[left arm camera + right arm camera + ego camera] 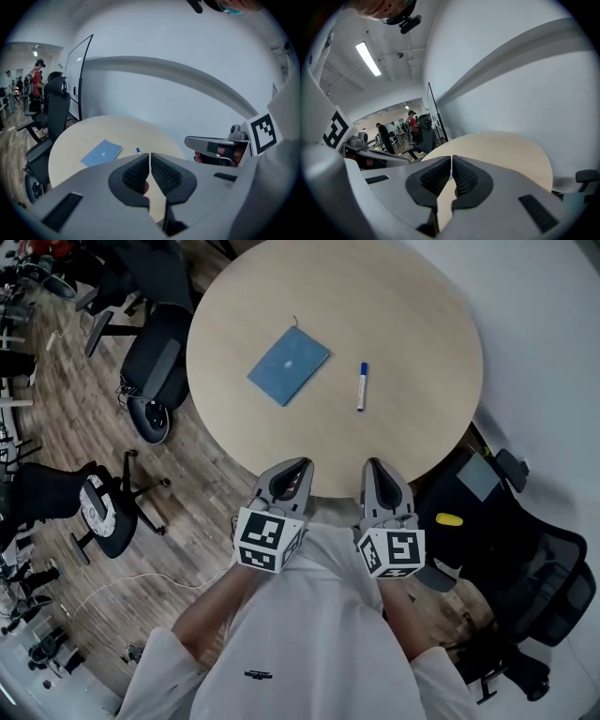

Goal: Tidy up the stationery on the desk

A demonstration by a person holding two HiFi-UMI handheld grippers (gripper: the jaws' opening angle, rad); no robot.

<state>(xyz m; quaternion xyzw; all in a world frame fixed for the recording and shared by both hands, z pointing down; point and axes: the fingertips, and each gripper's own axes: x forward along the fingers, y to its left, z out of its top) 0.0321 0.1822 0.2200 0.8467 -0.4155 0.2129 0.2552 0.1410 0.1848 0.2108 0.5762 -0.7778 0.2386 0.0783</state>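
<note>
The left gripper (pixel 150 161) hangs just off the near edge of the round table (pixel 403 306). Its jaws are pressed together with nothing between them, and it touches nothing.

Further in, left of the table's middle, lies a blue notebook (pixel 289 365). It is flat on the wood, turned at an angle, and well apart from both grippers. It looks thin and light, with a cover that would likely bend rather than stay stiff. Because it lies flush, a straight pinch from above would probably find no purchase. The better hold seems to be at a corner or along the spine, perhaps after it is slid so one edge overhangs the table.

Just to its right, not touching it, a marker (pixel 362 386) with a blue cap lies with the cap at the far end. It should be light and rigid, but it is round and smooth, so it may roll or squirt out of the pads. A grip across the barrel near its middle looks safest.

The right gripper (pixel 452 164) sits beside the left one at the near edge, also closed on nothing.

Neither item has been picked up yet.
</note>
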